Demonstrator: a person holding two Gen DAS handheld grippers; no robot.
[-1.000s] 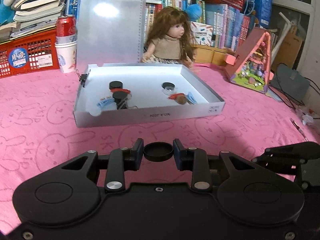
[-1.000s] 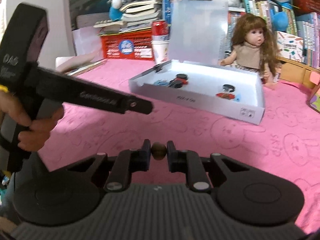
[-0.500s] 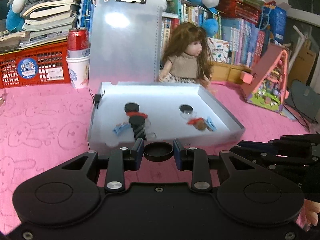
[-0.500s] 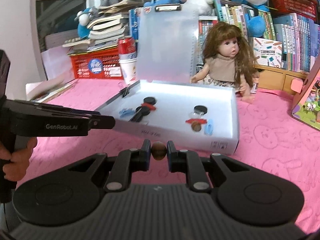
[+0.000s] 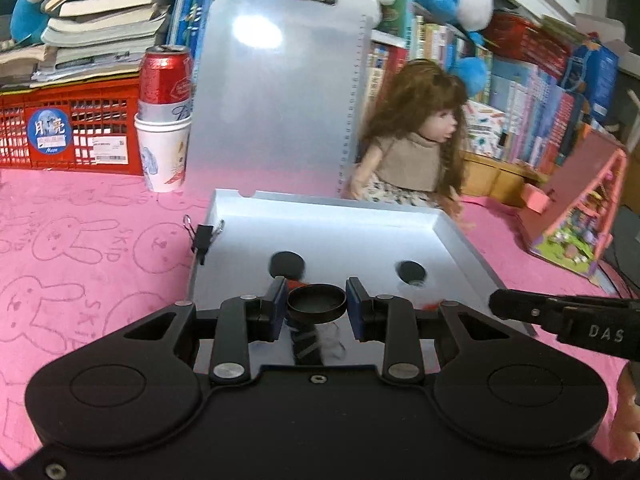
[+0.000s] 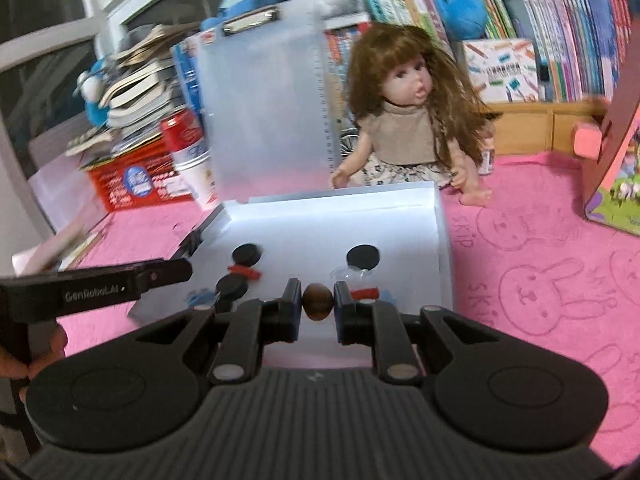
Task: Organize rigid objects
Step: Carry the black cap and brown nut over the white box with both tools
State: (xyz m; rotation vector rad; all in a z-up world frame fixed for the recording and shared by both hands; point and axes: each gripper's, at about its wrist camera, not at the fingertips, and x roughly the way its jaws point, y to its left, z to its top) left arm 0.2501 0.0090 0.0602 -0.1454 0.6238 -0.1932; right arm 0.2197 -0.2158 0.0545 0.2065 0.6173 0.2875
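Right now two small rigid pieces are being carried toward the white box (image 5: 460, 236): a black round cap (image 5: 317, 303), its hollow side up, is clamped between the pads of the left gripper (image 5: 317, 306), and a brown nut-like ball (image 6: 317, 301) is pinched in the nearly closed right gripper (image 6: 317, 302). Both loads hang over the near edge of the box, which lies straight ahead of and below each gripper. It sits on the pink rabbit-print cloth (image 5: 80, 248) with its translucent lid (image 5: 276, 92) standing upright at the far side. Inside, the things already form two clusters: on the left a black disc (image 6: 247, 255), a red piece (image 6: 244, 270) and another black cap (image 6: 231, 286); on the right a black disc (image 6: 363, 257) beside a red piece (image 6: 366, 293), with something clear between them that is too blurred to name. Judging by this layout, the cap belongs with the left cluster, which lies just ahead of the left gripper, and the ball with the right cluster, just ahead and slightly right of the right gripper, so each hand is the nearer one to its own goal and neither needs to cross. The box's long axis runs across the view, with the two clusters set apart along it. Beyond it sit a doll (image 5: 412, 140), a red can (image 5: 165, 76) stacked in a paper cup (image 5: 162, 156), a red crate (image 5: 68, 128) and shelves of books (image 5: 532, 96).
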